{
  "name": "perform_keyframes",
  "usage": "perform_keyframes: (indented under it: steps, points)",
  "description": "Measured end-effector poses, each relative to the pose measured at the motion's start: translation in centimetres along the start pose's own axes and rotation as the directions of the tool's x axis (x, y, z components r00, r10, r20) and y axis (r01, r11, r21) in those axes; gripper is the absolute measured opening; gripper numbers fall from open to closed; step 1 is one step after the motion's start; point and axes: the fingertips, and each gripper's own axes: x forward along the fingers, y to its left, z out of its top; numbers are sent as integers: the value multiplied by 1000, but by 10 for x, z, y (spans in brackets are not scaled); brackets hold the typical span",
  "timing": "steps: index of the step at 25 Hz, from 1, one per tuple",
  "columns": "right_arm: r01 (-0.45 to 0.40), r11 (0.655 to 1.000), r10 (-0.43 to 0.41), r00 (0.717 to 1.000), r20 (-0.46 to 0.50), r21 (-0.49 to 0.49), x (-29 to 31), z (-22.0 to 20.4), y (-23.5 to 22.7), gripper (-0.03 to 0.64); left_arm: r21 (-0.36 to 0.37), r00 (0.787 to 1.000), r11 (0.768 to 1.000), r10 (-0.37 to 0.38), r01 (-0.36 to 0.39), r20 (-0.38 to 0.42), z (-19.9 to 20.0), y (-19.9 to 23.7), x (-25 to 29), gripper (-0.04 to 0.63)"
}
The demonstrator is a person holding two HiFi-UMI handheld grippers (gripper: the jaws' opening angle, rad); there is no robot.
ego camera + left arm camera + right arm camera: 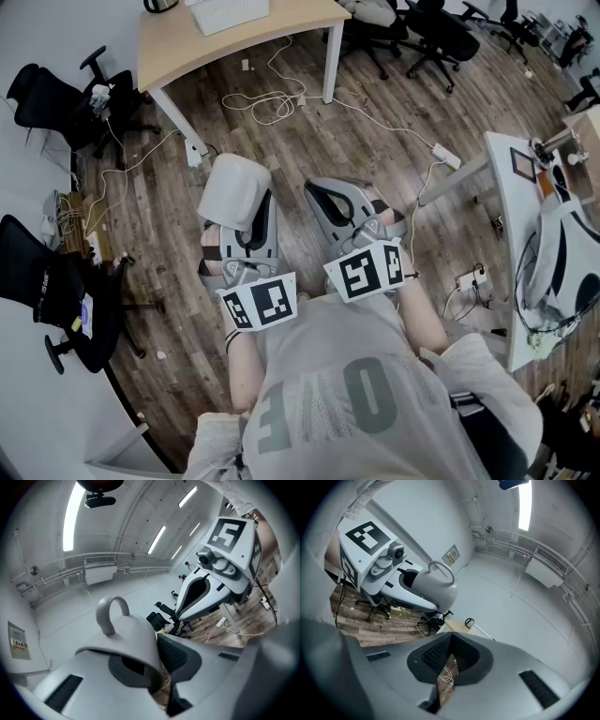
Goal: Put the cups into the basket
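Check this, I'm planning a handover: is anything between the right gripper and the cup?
Nothing visible. The cup is clamped in the left gripper; only open air separates it from the right gripper.

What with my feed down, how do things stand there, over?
Left gripper shut on the cup, held over the floor. Right gripper shut, empty. Basket not in view. Nothing between the grippers.

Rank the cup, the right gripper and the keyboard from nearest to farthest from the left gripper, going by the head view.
1. cup: held in the left gripper's fingers.
2. right gripper: alongside, to its right.
3. keyboard: far ahead, on the wooden desk.
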Motion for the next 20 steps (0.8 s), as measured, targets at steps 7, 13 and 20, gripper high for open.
perform_keyframes:
  steps: [7, 13, 20]
  points:
    - [4, 1000, -4, 1000, 25, 2, -9, -9, -16, -3, -11, 999, 999, 30, -30, 15, 19, -4, 7, 59]
    - [-22, 998, 18, 998, 64, 57, -17, -21, -32, -3, 23, 999, 999, 46, -45, -16, 28, -14, 14, 60]
    - [-73, 997, 71, 994, 82, 20, -21, -46, -40, -3, -53, 994, 993, 103, -106, -44, 31, -21, 24, 60]
